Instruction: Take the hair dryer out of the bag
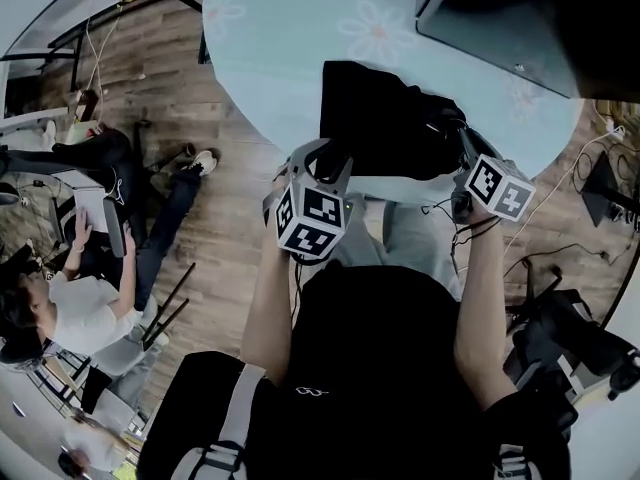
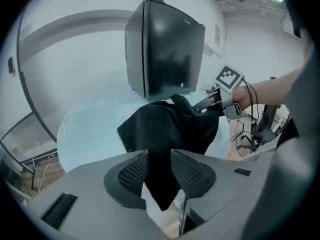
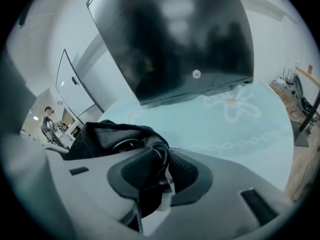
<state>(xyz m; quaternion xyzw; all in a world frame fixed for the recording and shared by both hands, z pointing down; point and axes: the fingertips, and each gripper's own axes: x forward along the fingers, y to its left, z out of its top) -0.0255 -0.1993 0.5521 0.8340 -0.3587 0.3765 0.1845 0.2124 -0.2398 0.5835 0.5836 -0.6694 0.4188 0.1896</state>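
Left hand-held gripper (image 2: 160, 160): released. Jaws stand apart, and a hanging corner of the black bag (image 2: 170, 124) lies in the gap between the pads. I cannot tell whether either pad touches the cloth.

Right hand-held gripper (image 3: 162, 156): clenched. The pads are nearly together on a glossy black curved part at the bag's open mouth. I read this part as the hair dryer (image 3: 160, 149), though shell and cloth are hard to tell apart in the dark there.

Hair dryer location: inside the bag, directly ahead of the right hand-held gripper, with only shiny rims showing past the folded cloth.

Bag: lies on the near edge of the round table (image 1: 290, 58), just ahead of both hand-held grippers. The left one is at its near-left corner and the right one at its right side. The cloth is bunched up towards the right hand-held gripper.

Table cover is pale blue with a flower print. A black cabinet (image 2: 165, 49) stands on the table beyond the bag, well ahead of both hand-held grippers.

A seated person (image 1: 80, 308) is on the wooden floor, well off to the left of the left hand-held gripper.
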